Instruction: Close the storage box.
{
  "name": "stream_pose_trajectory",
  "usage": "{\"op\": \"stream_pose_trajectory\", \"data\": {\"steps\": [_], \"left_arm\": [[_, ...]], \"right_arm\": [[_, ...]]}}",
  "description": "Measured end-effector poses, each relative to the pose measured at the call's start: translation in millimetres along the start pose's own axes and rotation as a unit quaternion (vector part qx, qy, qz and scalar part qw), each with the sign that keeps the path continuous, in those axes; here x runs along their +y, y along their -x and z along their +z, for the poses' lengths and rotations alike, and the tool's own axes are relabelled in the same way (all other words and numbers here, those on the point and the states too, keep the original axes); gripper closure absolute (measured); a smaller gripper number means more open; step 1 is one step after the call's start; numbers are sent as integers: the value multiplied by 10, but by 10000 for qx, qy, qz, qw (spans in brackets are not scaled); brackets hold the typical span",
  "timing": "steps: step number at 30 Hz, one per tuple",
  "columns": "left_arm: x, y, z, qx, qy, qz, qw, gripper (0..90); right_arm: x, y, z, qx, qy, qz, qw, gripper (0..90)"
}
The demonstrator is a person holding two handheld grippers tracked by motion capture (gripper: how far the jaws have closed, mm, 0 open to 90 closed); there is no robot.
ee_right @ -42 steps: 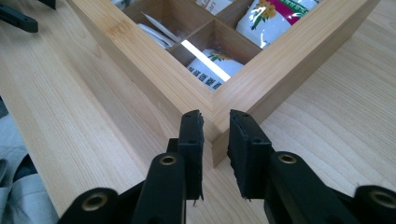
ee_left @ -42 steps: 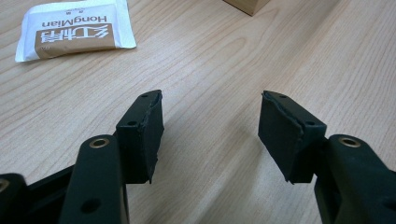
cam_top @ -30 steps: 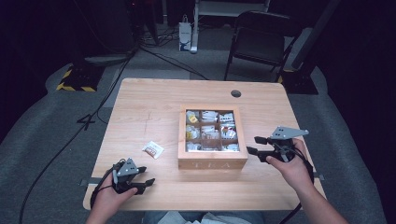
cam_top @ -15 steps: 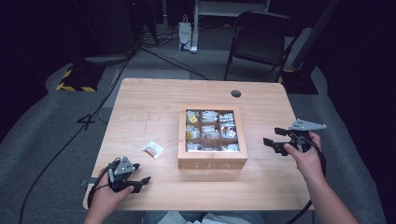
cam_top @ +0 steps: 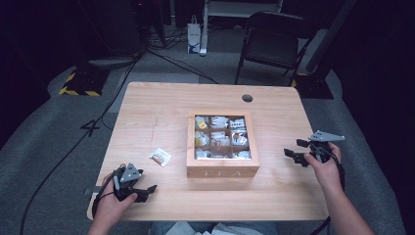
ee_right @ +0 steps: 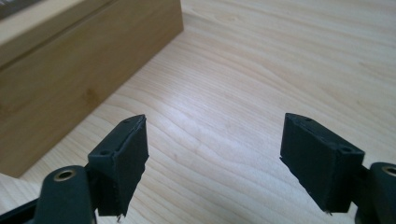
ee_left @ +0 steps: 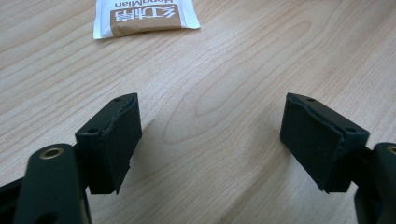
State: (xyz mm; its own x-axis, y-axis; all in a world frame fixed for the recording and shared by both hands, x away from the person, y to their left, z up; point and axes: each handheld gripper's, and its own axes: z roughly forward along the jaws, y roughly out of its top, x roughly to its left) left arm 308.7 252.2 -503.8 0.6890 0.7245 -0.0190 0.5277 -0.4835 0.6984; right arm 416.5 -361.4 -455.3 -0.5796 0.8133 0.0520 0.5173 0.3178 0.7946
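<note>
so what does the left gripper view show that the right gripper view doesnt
Left gripper view: a white and brown packet lying flat on the table ahead of the left gripper, apart from its jaws.

Right gripper view: the plain wooden side of the tea box off to the left of the right gripper, not touching the jaws.

Both: the light wooden table under two black jaws that stand wide apart with nothing between them. Both pairs have just been opening.
</note>
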Motion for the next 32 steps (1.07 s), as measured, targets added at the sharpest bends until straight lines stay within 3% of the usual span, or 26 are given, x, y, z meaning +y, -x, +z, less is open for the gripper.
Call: {"op": "stream_pose_trajectory", "data": {"steps": [9,17,21,26,32], "left_arm": [[22,-35,18,13,-75,20,10000,152],[22,-38,19,7,-78,24,10000,150],[22,-37,21,13,-70,31,10000,150],[21,-37,21,12,-73,25,10000,149],[22,-38,20,6,-78,24,10000,149]], "right_arm": [[-189,91,121,-199,-252,177,9993,236],[-318,52,235,-457,-519,35,9976,224],[-371,29,268,-513,-514,-29,9974,209],[-398,24,276,-488,-432,42,9979,176],[-402,-30,284,-900,-454,351,9943,135]]}}
